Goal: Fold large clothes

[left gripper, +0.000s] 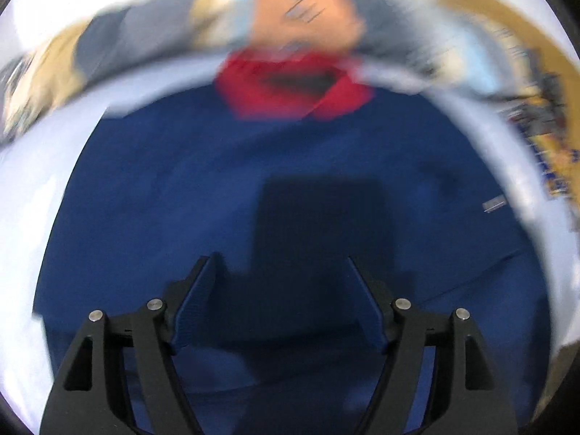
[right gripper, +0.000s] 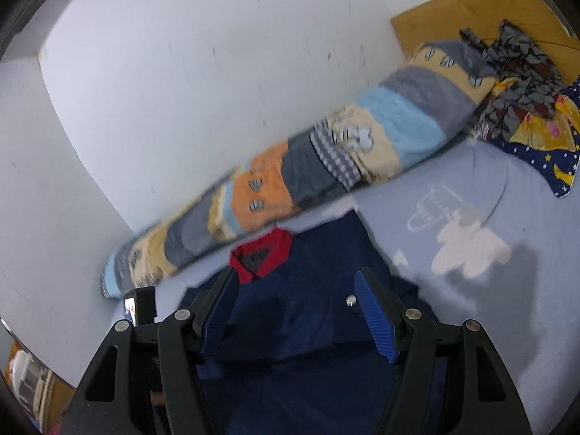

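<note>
A navy garment (right gripper: 308, 311) with a red collar (right gripper: 262, 253) lies spread on a bed covered by a pale blue sheet (right gripper: 471, 326) printed with white shapes. Along the white wall (right gripper: 181, 90) runs a long patchwork bolster (right gripper: 326, 166) — beyond it, a wooden headboard (right gripper: 471, 7) and rumpled patterned cloth (right gripper: 536, 123). Both the left hand-held gripper (left gripper: 279, 264) and the right hand-held gripper (right gripper: 295, 279) hover over the garment, jaws spread apart — holding nothing.
</note>
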{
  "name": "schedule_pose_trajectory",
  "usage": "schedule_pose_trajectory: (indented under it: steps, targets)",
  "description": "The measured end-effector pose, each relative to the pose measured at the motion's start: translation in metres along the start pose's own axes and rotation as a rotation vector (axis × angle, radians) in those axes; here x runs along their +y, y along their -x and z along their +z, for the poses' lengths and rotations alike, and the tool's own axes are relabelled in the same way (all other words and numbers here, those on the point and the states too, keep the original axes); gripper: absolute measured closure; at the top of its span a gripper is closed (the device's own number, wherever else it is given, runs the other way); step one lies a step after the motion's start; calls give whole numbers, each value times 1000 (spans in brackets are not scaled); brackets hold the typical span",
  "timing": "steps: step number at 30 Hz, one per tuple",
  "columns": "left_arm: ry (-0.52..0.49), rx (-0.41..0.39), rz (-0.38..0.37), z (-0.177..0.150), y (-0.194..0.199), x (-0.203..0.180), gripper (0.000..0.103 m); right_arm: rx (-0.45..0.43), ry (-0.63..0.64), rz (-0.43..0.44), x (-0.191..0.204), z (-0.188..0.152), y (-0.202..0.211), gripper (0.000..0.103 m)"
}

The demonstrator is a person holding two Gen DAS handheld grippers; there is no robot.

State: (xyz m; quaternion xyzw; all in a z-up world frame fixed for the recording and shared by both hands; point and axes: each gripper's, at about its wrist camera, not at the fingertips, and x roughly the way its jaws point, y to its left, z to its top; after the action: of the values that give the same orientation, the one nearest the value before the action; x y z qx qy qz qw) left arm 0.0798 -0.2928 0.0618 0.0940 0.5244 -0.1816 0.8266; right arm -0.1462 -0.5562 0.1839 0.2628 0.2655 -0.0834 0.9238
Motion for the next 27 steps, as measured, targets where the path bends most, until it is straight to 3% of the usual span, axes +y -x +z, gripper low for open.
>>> schedule_pose_trajectory:
  steps: [1,3,5,8,11,14,16,18,21,25,27]
  targets:
    - [23,25,7,-9,-7,14,30,16,15,-8,1,-3,-7,37]
    - [25,-21,-36,-21,-1,27,30,120,61,-19,4,-10,-42,38]
    - [-14,-18,-21,-28,6,30,30,201,61,4,0,-20,-71,56]
    - [-49,-17,13,-40,20,38,30,348,31,-19,-15,-39,-119,57]
    - [-5,0,20,-58,39,65,30,507,33,-170,-35,-62,-151,60]
    - [88,-23,1,-86,62,93,30,467,16,-167,-28,-54,-131,58]
    - [132,-37,-8,-109,76,103,30,393,101,-150,-7,-46,-107,58]
    - [145,-26,-6,-135,81,108,30,380,170,-152,9,-51,-87,53]
    - [148,70,-1,-172,70,110,29,469,155,-121,8,-74,-77,54]
    - [101,66,34,-192,83,101,28,621,217,-188,5,-120,-74,55]
    - [128,38,42,-205,99,99,27,629,254,-208,5,-134,-56,55]
